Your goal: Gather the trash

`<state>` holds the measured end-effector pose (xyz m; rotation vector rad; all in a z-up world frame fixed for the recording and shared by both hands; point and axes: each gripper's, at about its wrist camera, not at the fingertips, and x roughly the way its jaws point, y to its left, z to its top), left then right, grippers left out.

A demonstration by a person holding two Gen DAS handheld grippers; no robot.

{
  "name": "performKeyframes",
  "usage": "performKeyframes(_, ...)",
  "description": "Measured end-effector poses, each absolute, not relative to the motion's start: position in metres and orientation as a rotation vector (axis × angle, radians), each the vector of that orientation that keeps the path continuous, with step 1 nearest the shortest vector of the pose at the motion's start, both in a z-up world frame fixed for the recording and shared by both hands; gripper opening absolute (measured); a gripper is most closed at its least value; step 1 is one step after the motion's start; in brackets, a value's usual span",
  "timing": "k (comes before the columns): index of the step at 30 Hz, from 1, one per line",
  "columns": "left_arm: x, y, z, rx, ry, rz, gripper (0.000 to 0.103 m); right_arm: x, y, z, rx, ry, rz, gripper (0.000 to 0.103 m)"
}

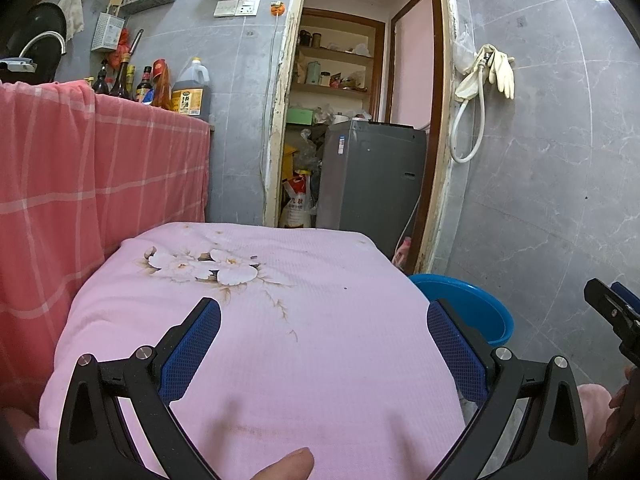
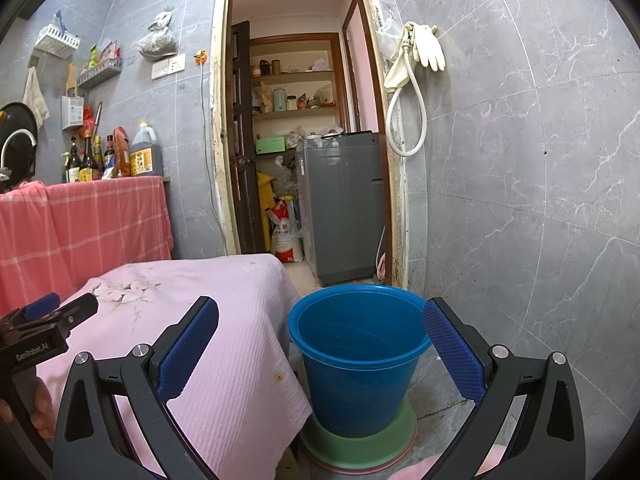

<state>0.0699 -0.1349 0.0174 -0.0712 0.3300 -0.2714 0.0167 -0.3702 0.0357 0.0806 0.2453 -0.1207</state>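
My left gripper (image 1: 324,344) hangs open over a pink flowered cloth (image 1: 272,312) that covers a low table, with nothing between its blue pads. My right gripper (image 2: 320,344) is open too, held above and in front of a blue bucket (image 2: 356,360) that stands on a green lid on the floor right of the table. The bucket's inside looks bare. Its rim (image 1: 468,300) shows past the table's right edge in the left wrist view. Each gripper appears in the other's view: the right gripper (image 1: 612,312) at the far right, the left gripper (image 2: 52,316) at the far left. No loose trash shows on the cloth.
A counter draped in a red checked cloth (image 1: 100,168) carries bottles (image 1: 192,92) at the left. Straight ahead an open doorway (image 2: 304,120) leads to shelves and a grey washing machine (image 2: 344,204). A hose and rubber gloves (image 2: 424,48) hang on the grey tiled wall at the right.
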Motion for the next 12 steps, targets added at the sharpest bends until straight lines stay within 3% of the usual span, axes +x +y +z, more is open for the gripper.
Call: performKeyframes(12,0.0708,-0.1334,0.0165,-0.07,0.334,-0.274,0.101,0.0167,-0.3692,0.0363,0.075,0.244,-0.122,0.103)
